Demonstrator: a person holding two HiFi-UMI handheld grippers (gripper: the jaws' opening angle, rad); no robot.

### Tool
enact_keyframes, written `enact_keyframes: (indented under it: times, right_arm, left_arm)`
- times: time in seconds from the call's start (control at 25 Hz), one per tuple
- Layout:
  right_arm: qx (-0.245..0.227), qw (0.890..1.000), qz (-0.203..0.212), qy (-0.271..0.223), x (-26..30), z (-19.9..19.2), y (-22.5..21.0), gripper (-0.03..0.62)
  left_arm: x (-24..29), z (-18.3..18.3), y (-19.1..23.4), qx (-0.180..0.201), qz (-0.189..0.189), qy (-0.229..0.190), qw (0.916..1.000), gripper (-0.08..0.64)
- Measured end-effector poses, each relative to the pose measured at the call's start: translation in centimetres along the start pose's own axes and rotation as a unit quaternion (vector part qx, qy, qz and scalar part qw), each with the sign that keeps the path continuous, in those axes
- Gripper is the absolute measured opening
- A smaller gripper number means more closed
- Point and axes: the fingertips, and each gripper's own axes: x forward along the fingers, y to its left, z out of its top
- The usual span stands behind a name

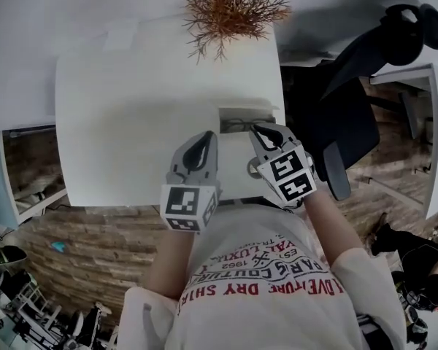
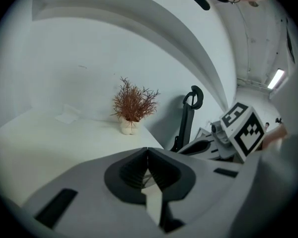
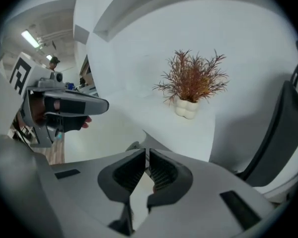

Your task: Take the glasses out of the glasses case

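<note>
An open white glasses case (image 1: pixel 266 115) lies near the table's right front edge, with dark glasses (image 1: pixel 237 125) lying in its tray. My left gripper (image 1: pixel 208 135) hovers just left of the case with its jaws together and nothing between them; the left gripper view shows its tips (image 2: pixel 148 151) meeting. My right gripper (image 1: pixel 261 128) hangs over the case's near side, also shut and empty, its tips (image 3: pixel 147 151) nearly touching. A grey corner (image 3: pixel 139 144) peeks out past the right jaws; I cannot tell what it is.
A dried reddish plant (image 1: pixel 230 9) in a small white pot stands at the table's far edge. A black office chair (image 1: pixel 350 100) is close beside the table (image 1: pixel 131 108) on the right. Brick-patterned floor lies below the front edge.
</note>
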Motion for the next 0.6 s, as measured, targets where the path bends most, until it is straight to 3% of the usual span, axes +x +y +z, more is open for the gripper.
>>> enact_keyframes:
  times: [0.32,0.6]
  right_arm:
    - [-0.109,0.991,0.028,0.078,3.6,-1.8,-0.6,0.098]
    - [-0.208,0.965,0.071,0.143,5.1,-3.5,-0.7,0.114]
  left_arm:
    - [1.4,-0.9,0.6,0.002,-0.007,0.017,0.9998,0.008]
    - [1.6,-1.2,0.9,-0.005,-0.003,0.025,0.9997,0.008]
